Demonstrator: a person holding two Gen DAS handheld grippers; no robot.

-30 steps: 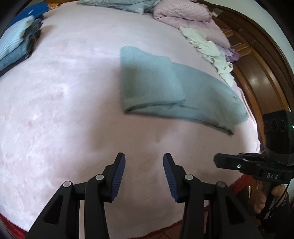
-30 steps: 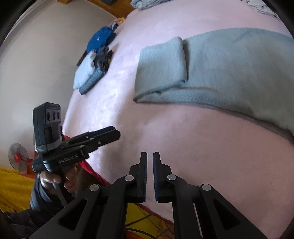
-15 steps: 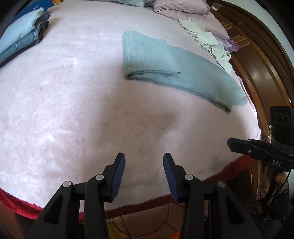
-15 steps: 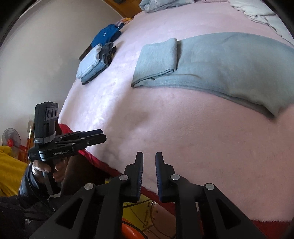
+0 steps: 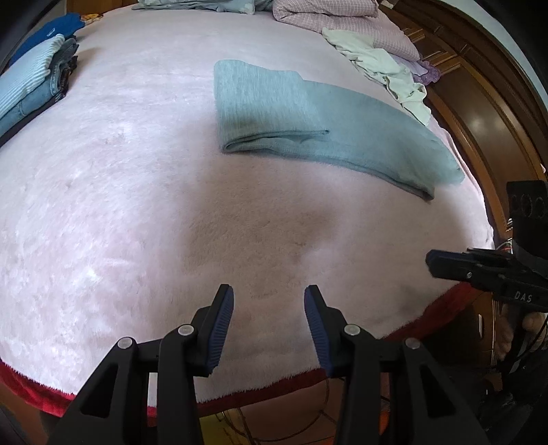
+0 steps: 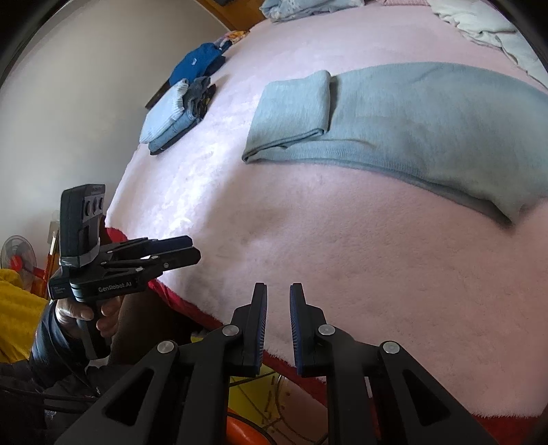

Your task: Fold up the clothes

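Observation:
A grey-green knit garment lies on the pink bedspread as a long strip, its left end doubled back over itself. The right wrist view shows the same garment well ahead of the fingers. My left gripper hovers open and empty above the bed's near edge, far short of the garment. My right gripper also holds nothing; only a narrow gap separates its pads. Each gripper appears in the other's view: the right gripper at the bed's right corner, the left gripper at the left.
A stack of folded clothes sits at the bed's far left. Crumpled pale garments and pink pillows lie at the far right, beside a dark wooden frame. A fan stands on the floor at left.
Both grippers have drawn back from the garment toward the bed's near edge. The right gripper's fingers have parted a little; the left stayed open.

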